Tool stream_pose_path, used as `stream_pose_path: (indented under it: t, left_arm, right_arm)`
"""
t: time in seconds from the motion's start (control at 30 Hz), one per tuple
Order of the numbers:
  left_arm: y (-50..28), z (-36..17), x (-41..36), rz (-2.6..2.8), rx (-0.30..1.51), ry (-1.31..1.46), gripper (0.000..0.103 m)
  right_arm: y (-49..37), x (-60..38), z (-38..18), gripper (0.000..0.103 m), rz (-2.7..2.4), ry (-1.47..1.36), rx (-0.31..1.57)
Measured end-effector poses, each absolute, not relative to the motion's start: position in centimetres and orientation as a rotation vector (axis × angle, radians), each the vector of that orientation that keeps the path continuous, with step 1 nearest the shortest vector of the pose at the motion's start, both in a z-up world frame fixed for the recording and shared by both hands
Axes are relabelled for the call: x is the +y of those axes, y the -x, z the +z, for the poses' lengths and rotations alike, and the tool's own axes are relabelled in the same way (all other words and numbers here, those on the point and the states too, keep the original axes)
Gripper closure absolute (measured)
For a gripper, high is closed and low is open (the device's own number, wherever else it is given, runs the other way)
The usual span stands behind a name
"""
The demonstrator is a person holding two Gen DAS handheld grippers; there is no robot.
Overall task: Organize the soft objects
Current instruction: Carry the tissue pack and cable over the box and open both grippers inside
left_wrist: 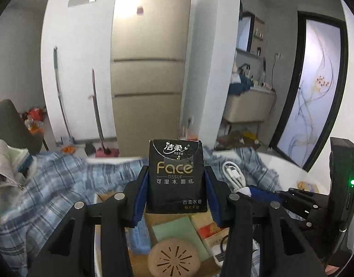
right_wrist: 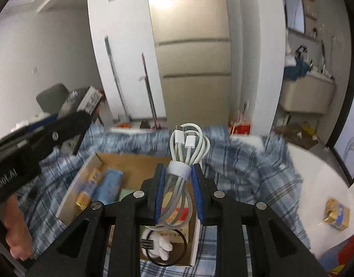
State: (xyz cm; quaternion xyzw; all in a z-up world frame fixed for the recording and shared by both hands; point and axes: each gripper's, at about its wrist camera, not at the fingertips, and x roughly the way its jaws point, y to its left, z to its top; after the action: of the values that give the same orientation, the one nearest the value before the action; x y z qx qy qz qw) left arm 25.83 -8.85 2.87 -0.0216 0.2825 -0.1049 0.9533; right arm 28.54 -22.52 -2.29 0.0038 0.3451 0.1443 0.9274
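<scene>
Left hand-held gripper [left_wrist: 176, 184]: clamped on a black "Face" tissue pack [left_wrist: 176, 175], blue pads pressing both its sides; the pack stands upright between the fingers.

Right hand-held gripper [right_wrist: 177, 184]: clamped on a coiled white charging cable [right_wrist: 187, 147], gripped just by its white strap; the plug ends point toward 12 o'clock.

Cardboard box [right_wrist: 84, 168]: open, directly below both grippers, sitting on a blue plaid cloth [right_wrist: 257, 173] spread over the white bench [right_wrist: 326, 184].

Box contents: in the left wrist view, a pale green pad [left_wrist: 177, 233] and a round tan perforated disc [left_wrist: 174, 259] lie beneath the tissue pack; in the right wrist view, a blue folded cloth [right_wrist: 110, 184] and a gold packet [right_wrist: 89, 189] lie at 9 o'clock of the cable.

Stray item: a second gold packet [right_wrist: 337, 214] lies on the bench at 3 o'clock of the box, well apart from it.

Step in hand: by my reading, both items are being carried above the box, ready for placing.

Next move: likely lower each item into a free patch of the box, then part the fingers; the tissue pack needs a flat spot, and the cable's loops may snag on the box wall.
</scene>
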Motion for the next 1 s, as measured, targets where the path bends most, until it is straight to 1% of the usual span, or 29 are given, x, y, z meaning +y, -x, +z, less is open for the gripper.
stream_pose_path:
  t: [0.17, 0.37, 0.57, 0.73, 0.87, 0.93, 1.0]
  left_arm:
    - [-28.0, -0.5, -9.4, -0.215, 0.667, 0.049, 0.055]
    - [-28.9, -3.1, -10.1, -0.192, 0.707, 0.025, 0.055]
    - [-29.5, -4.2, -10.9, -0.184, 0.738, -0.003, 0.055]
    - [-30.2, -5.0, -10.9, -0.156, 0.774, -0.003, 0.055]
    - [-30.8, -6.1, -10.6, -0.132, 0.817, -0.001, 0.055]
    - [-31.1, -6.6, -10.4, -0.133, 0.835, 0.01, 0.055]
    - [-31.3, -6.9, -10.3, -0.142, 0.851, 0.025, 0.055]
  right_arm:
    - [-29.8, -22.1, -5.1, 0.081, 0.293, 0.032, 0.751]
    - [-31.1, -21.7, -7.8, 0.081, 0.324, 0.027, 0.841]
    - [-31.0, -22.0, -8.3, 0.079, 0.342, 0.011, 0.882]
    - [-30.4, -22.7, -8.0, 0.078, 0.349, 0.006, 0.881]
    - [-30.4, -22.5, -8.0, 0.071, 0.36, 0.035, 0.874]
    - [-30.2, -22.3, -7.8, 0.06, 0.376, 0.033, 0.87]
    - [-30.0, -22.1, -7.6, 0.058, 0.373, 0.036, 0.861]
